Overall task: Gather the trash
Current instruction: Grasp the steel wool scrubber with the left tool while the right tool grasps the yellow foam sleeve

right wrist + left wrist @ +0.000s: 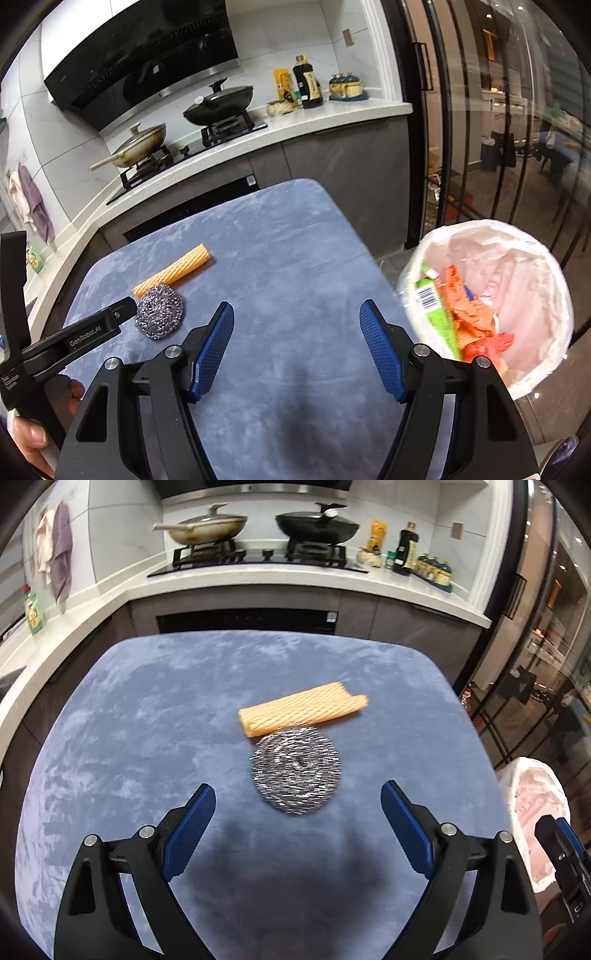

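A round steel-wool scrubber (295,770) lies on the blue table (147,720), touching an orange foam net sleeve (303,709) just behind it. My left gripper (298,794) is open, its fingers either side of the scrubber's near edge, just above the table. My right gripper (297,312) is open and empty over the table's right part. The scrubber (159,312) and sleeve (173,271) also show in the right wrist view, with a left finger (122,309) beside the scrubber. A white-lined trash bin (517,266) holding orange and green wrappers stands off the table's right edge.
The bin also shows at the right edge of the left wrist view (535,805). A kitchen counter (258,576) with a stove, two pans (317,526), bottles and jars runs behind the table. Glass doors (480,129) stand to the right.
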